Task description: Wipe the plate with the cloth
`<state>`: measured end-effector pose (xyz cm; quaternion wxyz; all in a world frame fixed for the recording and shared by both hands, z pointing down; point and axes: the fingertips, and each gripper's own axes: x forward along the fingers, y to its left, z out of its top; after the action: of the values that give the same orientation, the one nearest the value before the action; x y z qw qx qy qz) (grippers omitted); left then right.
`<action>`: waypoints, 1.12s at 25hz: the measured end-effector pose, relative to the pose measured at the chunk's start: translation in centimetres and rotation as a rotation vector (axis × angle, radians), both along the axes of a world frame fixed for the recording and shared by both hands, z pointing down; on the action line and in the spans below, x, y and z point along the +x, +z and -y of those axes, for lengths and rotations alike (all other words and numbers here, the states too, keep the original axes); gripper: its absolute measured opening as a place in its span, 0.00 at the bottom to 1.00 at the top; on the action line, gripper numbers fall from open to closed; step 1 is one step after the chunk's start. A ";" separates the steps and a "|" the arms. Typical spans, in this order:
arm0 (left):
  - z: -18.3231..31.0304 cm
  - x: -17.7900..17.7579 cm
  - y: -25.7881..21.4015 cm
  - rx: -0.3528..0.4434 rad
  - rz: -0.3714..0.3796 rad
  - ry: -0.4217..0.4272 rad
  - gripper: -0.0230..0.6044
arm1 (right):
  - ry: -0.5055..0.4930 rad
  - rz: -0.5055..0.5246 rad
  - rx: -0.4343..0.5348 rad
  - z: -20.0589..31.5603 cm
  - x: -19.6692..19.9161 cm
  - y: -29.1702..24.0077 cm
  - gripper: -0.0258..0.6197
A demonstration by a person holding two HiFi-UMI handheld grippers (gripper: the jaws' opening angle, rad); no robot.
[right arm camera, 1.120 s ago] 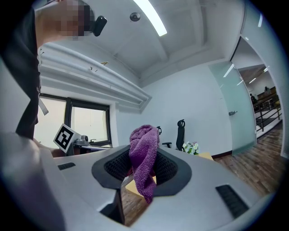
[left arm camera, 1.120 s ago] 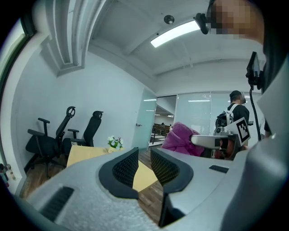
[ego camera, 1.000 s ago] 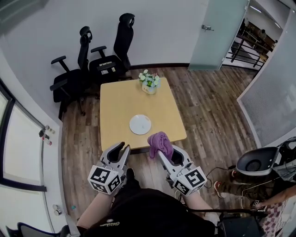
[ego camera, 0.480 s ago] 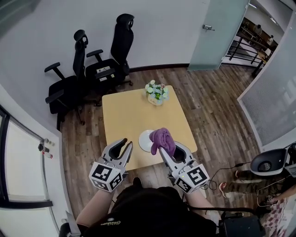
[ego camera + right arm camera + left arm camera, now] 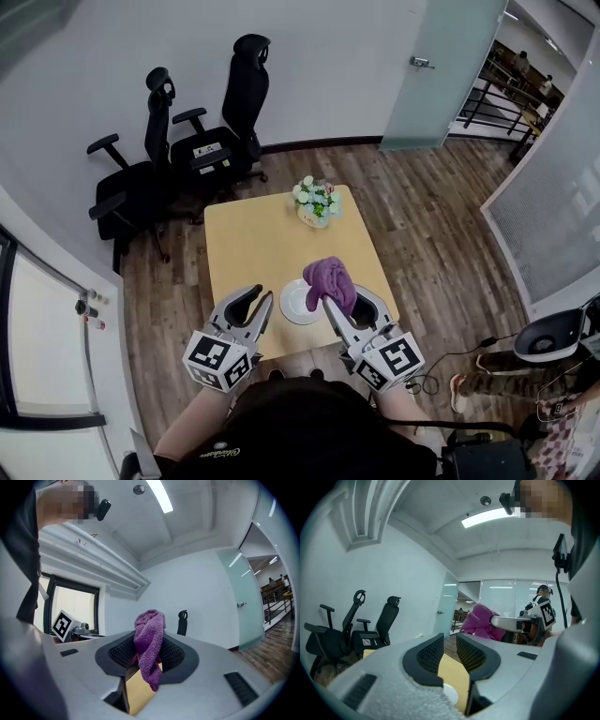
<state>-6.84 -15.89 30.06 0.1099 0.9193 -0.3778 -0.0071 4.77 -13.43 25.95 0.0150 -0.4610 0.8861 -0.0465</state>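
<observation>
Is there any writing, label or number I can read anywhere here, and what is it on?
No text here can be read.
White print on the person's dark shirt: too small to read.
White sheet on the chair seat: too small to read.
Marker cubes: black and white squares only, no letters.

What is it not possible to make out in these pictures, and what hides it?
- Plate, head view: right part hidden behind the cloth in the right gripper; any dirt too small to see.
- Plate, left gripper view: only a sliver shows under the left gripper.
</observation>
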 end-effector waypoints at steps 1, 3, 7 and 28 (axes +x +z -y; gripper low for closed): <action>0.1 0.1 0.1 -0.002 0.006 -0.002 0.17 | -0.003 -0.001 0.001 0.4 0.1 0.0 0.24; 0.6 0.0 0.4 -0.008 0.012 -0.016 0.17 | -0.009 -0.002 -0.004 0.9 0.4 0.2 0.24; 1.1 0.2 1.0 -0.018 0.014 -0.036 0.17 | -0.020 0.000 -0.025 1.5 0.9 1.1 0.24; 2.3 1.7 16.1 -0.358 0.079 -0.028 0.16 | -0.078 -0.030 -0.395 4.0 0.6 17.2 0.24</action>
<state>-5.13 -18.20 46.18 0.2566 0.8794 -0.3896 0.0949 5.33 -17.48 43.12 -0.0906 -0.4208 0.8771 -0.2133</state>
